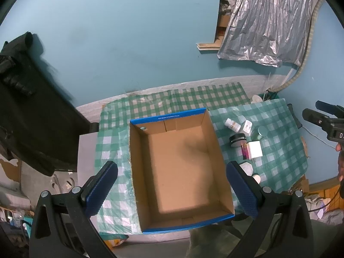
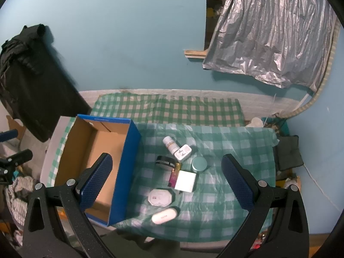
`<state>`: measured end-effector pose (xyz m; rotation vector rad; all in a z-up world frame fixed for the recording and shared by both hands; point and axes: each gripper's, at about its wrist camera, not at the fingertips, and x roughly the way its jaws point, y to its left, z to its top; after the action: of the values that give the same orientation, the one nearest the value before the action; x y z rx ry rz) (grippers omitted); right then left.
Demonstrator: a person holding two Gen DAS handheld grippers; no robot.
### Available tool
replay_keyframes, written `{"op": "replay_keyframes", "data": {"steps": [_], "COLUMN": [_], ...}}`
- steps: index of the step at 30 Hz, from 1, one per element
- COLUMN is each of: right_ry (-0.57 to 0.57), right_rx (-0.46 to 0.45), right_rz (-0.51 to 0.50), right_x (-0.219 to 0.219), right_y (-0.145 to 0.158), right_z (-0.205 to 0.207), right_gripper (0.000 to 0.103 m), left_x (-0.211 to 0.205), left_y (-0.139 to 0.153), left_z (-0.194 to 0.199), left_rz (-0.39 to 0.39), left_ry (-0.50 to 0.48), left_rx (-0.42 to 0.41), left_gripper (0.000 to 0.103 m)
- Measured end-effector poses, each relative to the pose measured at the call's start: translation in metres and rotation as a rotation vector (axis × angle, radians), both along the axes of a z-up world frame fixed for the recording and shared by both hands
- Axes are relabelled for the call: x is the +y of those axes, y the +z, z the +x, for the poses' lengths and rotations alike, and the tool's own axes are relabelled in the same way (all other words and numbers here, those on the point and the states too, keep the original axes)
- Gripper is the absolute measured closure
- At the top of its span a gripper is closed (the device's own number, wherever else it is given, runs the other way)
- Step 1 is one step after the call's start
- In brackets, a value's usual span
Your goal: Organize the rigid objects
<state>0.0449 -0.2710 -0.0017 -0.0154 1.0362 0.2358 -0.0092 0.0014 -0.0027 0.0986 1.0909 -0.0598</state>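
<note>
Left wrist view: the left gripper [image 1: 172,185] hangs over an empty cardboard box [image 1: 178,167], its fingers spread wide.

The right gripper [image 2: 166,185], also spread and holding nothing, hovers over small items on the checked cloth [image 2: 225,142] beside the box: a white bottle [image 2: 169,144], a teal tin [image 2: 199,164], a white case [image 2: 165,215].

We see a blue-green wall [image 2: 129,43] behind a table [image 2: 193,94] covered with a green-and-white checked cloth [image 2: 225,150]. A crinkled silver sheet [image 2: 268,32] hangs at upper right over a dark opening [image 2: 215,4], with a wooden ledge [image 2: 193,54] below it. A black garment [image 1: 28,107] hangs at left. Light is dim and even, with soft shadows
</note>
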Motion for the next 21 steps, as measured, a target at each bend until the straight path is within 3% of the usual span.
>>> {"op": "replay_keyframes", "data": {"steps": [21], "right_ry": [0.003], "right_rx": [0.004], "right_rz": [0.007], "right_x": [-0.0029], "right_y": [-0.0013], "right_z": [-0.0082], "right_gripper": [0.002], "left_x": [-0.0046], "left_y": [-0.0046], "left_z": [-0.0048], "left_rz": [0.011], "left_ry": [-0.014], "left_rx": [0.013], "left_gripper": [0.001]}}
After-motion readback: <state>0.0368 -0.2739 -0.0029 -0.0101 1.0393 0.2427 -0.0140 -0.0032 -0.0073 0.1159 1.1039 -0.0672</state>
